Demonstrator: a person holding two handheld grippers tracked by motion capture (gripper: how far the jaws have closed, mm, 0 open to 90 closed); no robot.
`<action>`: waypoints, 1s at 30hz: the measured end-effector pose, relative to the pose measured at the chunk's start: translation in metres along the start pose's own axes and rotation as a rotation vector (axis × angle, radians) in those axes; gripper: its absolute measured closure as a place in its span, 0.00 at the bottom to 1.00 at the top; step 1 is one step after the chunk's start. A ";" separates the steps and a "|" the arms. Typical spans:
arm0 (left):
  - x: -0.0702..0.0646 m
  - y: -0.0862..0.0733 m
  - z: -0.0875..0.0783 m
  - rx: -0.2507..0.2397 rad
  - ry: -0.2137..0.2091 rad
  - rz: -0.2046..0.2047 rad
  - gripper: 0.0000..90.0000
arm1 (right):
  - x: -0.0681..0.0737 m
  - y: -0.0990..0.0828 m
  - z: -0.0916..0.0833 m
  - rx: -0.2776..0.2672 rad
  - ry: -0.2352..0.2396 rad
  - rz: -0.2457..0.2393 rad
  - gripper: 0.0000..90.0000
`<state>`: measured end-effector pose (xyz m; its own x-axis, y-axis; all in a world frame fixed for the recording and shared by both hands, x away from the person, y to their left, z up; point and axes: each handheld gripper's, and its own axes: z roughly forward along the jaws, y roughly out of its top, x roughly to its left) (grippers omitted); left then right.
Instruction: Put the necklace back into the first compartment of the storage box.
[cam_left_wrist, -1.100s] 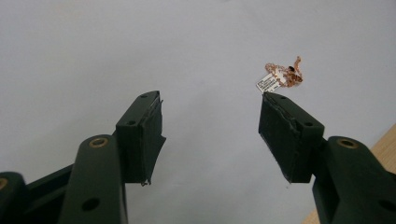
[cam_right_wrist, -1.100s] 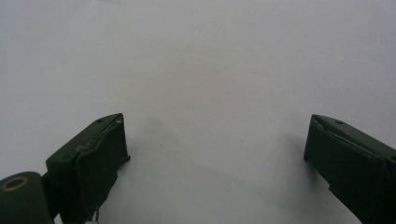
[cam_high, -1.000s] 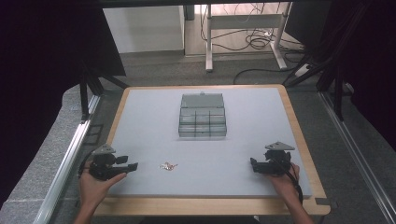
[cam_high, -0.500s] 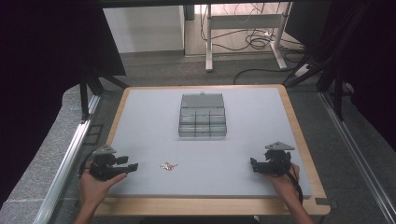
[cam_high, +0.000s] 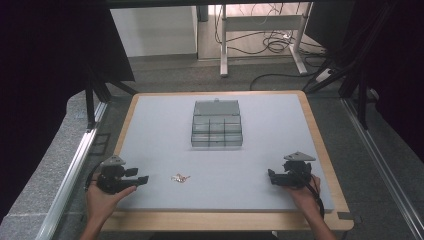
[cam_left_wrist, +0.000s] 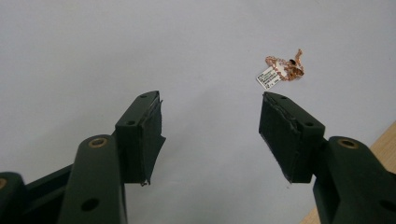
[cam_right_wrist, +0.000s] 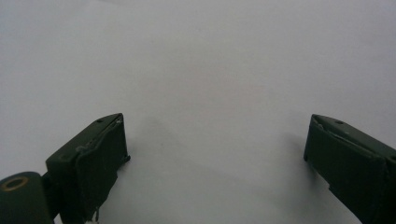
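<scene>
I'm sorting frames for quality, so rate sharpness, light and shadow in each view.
High view: even light on the table, dark surroundings, chain too small for detail. Left gripper view: chain fairly sharp, its tag's print unreadable, jaws softer. Right gripper view: jaws blurred, soft shadows on the mat beside them, bright haze toward the top.

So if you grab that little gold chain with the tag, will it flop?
Probably: the chain lies bunched in loose loops, so it should dangle. Its thin links look light, and might slip from the left tool's wide pads.
</scene>
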<state>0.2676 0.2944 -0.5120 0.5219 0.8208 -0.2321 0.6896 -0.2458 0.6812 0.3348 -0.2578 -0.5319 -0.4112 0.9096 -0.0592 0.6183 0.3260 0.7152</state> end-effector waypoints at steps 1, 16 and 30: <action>0.000 0.000 0.000 0.000 0.000 0.000 0.44 | 0.000 0.000 0.000 0.000 0.000 0.000 0.06; -0.004 0.006 -0.007 -0.027 -0.001 0.012 0.44 | 0.000 0.000 0.000 0.003 0.001 0.002 0.06; -0.038 0.039 -0.009 -0.044 -0.017 0.108 0.45 | 0.000 0.000 0.000 0.001 0.000 0.003 0.06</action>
<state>0.2702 0.2587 -0.4706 0.6009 0.7816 -0.1674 0.6062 -0.3091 0.7328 0.3349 -0.2580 -0.5320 -0.4095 0.9105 -0.0573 0.6197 0.3237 0.7149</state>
